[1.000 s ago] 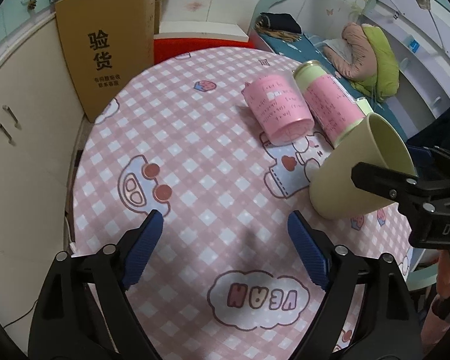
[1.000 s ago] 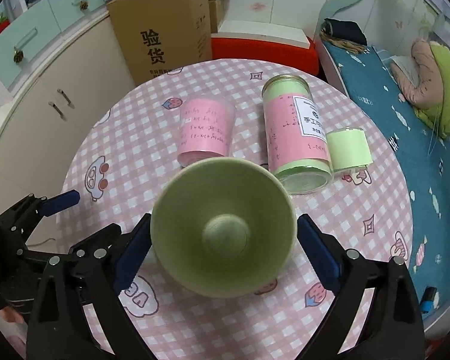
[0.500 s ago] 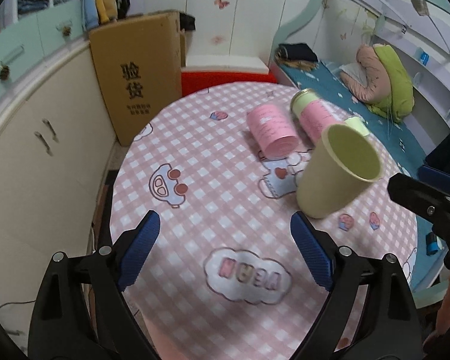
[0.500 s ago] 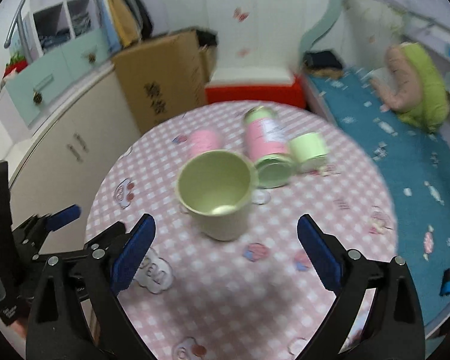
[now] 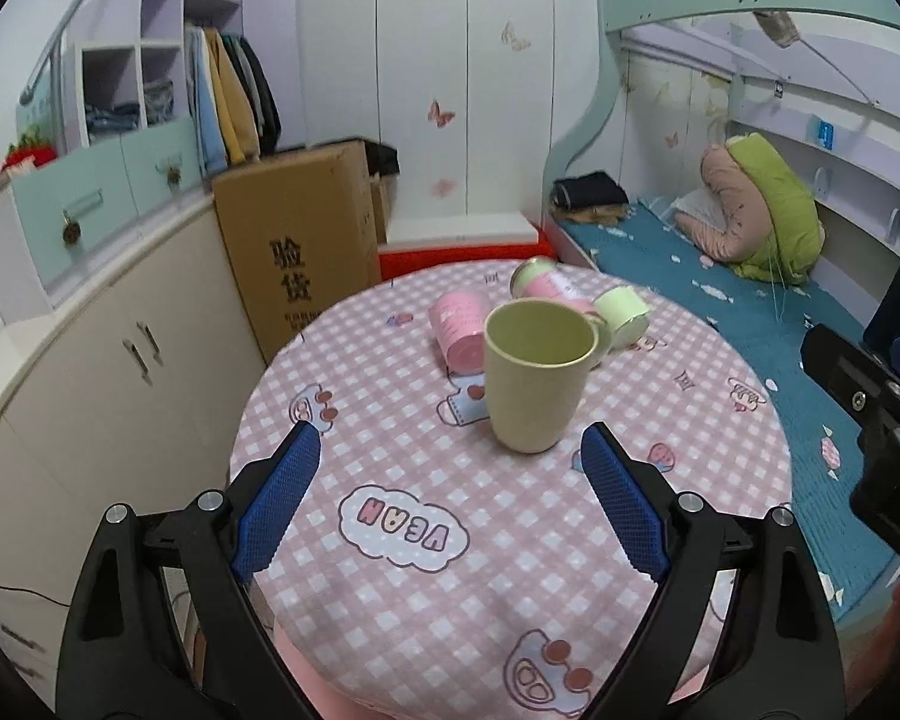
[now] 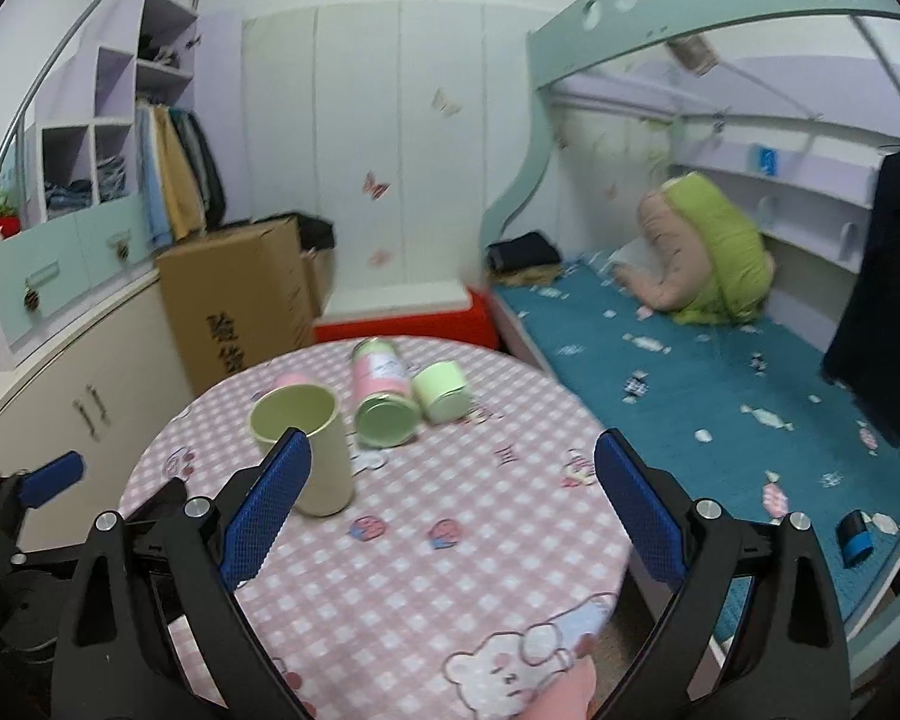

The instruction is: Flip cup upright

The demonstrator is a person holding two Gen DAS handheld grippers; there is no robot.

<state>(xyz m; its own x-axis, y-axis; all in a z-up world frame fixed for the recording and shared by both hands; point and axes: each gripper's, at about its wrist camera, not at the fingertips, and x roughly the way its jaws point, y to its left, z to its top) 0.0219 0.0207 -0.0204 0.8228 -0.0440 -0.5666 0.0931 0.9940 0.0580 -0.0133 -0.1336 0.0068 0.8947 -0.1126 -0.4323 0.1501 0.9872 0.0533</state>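
Observation:
A pale green cup [image 5: 534, 378] stands upright, mouth up, on the round pink checked table [image 5: 390, 600]. It also shows in the right wrist view [image 6: 309, 450], left of centre. My left gripper [image 5: 450, 498] is open and empty, pulled back from the cup toward the table's near side. My right gripper [image 6: 447, 507] is open and empty, back from the cup and to its right; its left pad [image 6: 264, 507] overlaps the cup's lower part in view.
Behind the cup lie a pink tin [image 5: 456, 324], a taller pink tin with green ends [image 6: 384, 390] and a small green tin [image 6: 444, 390]. A cardboard box [image 5: 297, 246], cabinets [image 5: 108, 348] at left and a bed [image 6: 690, 372] at right surround the table.
The cup went from tilted in my right gripper to standing upright and free on the table. Both grippers have drawn back and up from it.

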